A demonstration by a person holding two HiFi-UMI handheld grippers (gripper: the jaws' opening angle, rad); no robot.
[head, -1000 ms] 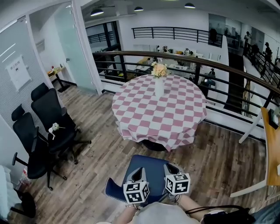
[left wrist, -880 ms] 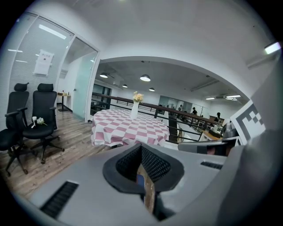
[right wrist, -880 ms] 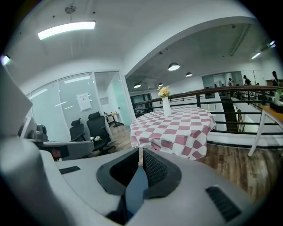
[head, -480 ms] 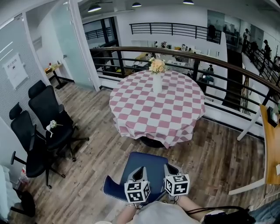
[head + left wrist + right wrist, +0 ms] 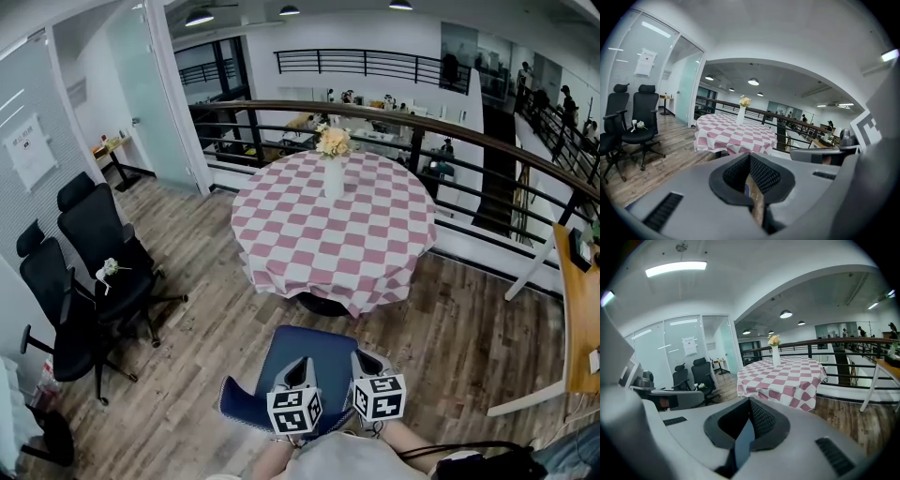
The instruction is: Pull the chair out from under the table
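We see the right gripper, its jaws just closing, clenched on the blue chair back at bottom centre; the left gripper pinches it too.

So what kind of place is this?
Most likely an open office on an upper level: black swivel chairs stand beside a glass-walled room, and a curved balcony railing runs behind the table.

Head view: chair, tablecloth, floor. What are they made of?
chair: blue, matte, no glare; fabric or moulded plastic, can't tell which.
tablecloth: soft cloth, pink-white check; its hem hangs in folds.
floor: wood-grain planks, slight sheen; real wood or laminate.
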